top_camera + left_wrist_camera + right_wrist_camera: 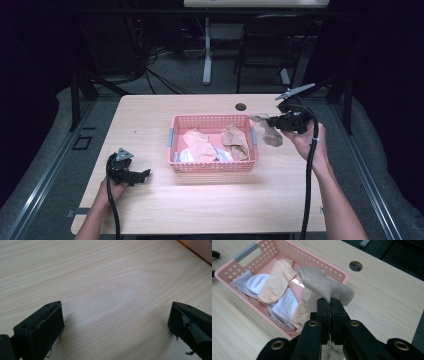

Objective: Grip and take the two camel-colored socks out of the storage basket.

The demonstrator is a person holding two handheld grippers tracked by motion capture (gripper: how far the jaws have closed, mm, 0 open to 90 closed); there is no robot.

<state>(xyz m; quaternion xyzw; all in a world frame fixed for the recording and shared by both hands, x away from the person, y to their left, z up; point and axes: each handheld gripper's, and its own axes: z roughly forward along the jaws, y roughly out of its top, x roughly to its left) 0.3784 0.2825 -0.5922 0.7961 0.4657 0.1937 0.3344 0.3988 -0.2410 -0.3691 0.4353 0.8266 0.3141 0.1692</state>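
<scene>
Right tool [274,121] clamped on a beige sock [270,134], jaws pressed together with the fabric pinched between them, held in the air just beside the right end of the pink basket [212,167], outside its rim and above the worktop [210,200]. Sock hanging down from the pinch, long axis roughly vertical in the high view; in the right gripper view, one end [324,286] bunched up ahead of the jaws, toward the basket, the rest drooping out of sight beneath the tool. Basket lying to the left of the held sock, a short reach away. Peach sock [277,281], white sock [258,282] and more beige fabric heaped inside.

Left tool [141,175] wide open, nothing between the jaws, resting low over bare worktop well to the left of the basket. Far less handy to the sock than the right.

Full length of the held sock cut off below the jaws. Count of the socks in the basket hard to make out, since they overlap.
</scene>
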